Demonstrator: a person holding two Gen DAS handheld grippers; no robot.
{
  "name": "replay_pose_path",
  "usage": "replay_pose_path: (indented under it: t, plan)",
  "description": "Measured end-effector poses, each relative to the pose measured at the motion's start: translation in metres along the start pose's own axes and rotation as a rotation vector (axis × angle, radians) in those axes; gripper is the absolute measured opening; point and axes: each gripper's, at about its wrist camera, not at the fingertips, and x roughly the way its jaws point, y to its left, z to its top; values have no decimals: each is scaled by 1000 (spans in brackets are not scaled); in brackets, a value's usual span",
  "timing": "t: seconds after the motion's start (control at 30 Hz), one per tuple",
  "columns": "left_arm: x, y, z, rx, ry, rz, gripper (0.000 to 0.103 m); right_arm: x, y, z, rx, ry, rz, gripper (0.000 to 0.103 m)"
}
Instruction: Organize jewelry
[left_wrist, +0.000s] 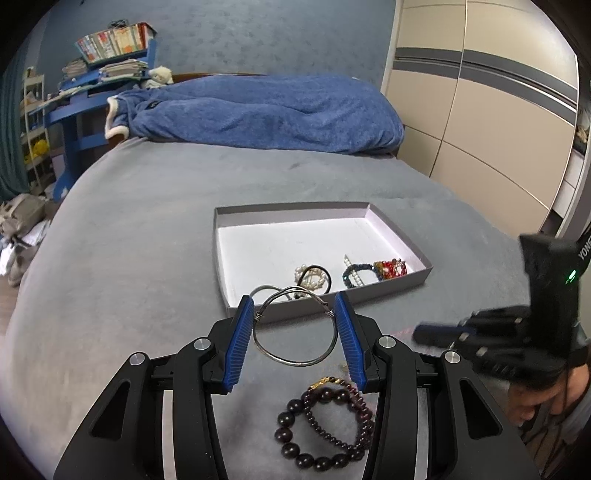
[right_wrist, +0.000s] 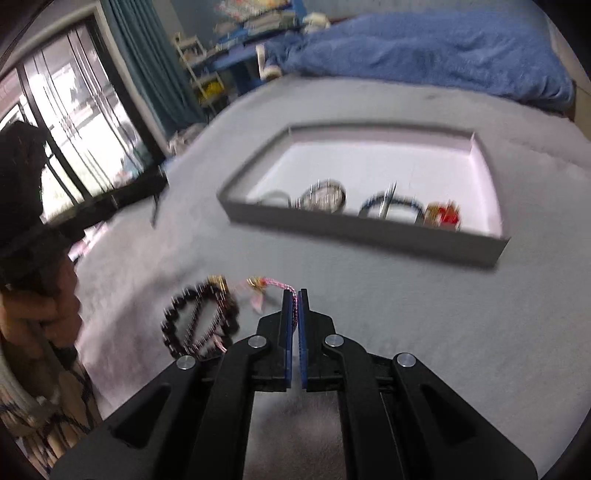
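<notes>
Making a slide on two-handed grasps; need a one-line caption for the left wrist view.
Left gripper clamps a silver wire bangle before the jewelry tray, beaded bracelets on the bed below.

Black gripper (left_wrist: 295, 325) frames, ribbed blue pads (left_wrist: 240, 343), 4 silver pivot screws each; green LED, white lettering.

White letters reading "YONE", cut off by the frame edge, stand on the black device (left_wrist: 550, 295) to the right of the left tongs (left_wrist: 295, 314). Nothing else is legible.
</notes>
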Motion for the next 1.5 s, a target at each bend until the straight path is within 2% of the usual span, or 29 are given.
replay_pose_path:
  t: [0.27, 0.67, 0.93, 1.13, 1.33, 1.5]
  plan:
    - [6, -6, 0, 21, 16, 4, 47, -42, -19, 20, 89, -204, 9, 3]
    - [31, -22, 27, 30, -11, 5, 47, -54, -45, 55, 128, -321, 16, 3]
    - [54, -38, 43, 50, -29, 30, 47, -31, -65, 78, 180, -317, 51, 3]
    - [80, -41, 44, 57, 12, 62, 47, -2, -84, 84, 242, -266, 85, 3]
    - [99, -34, 44, 43, 35, 82, 47, 12, -101, 79, 281, -243, 51, 3]
    - [119, -26, 36, 49, 82, 128, 47, 20, -107, 72, 279, -217, -32, 3]
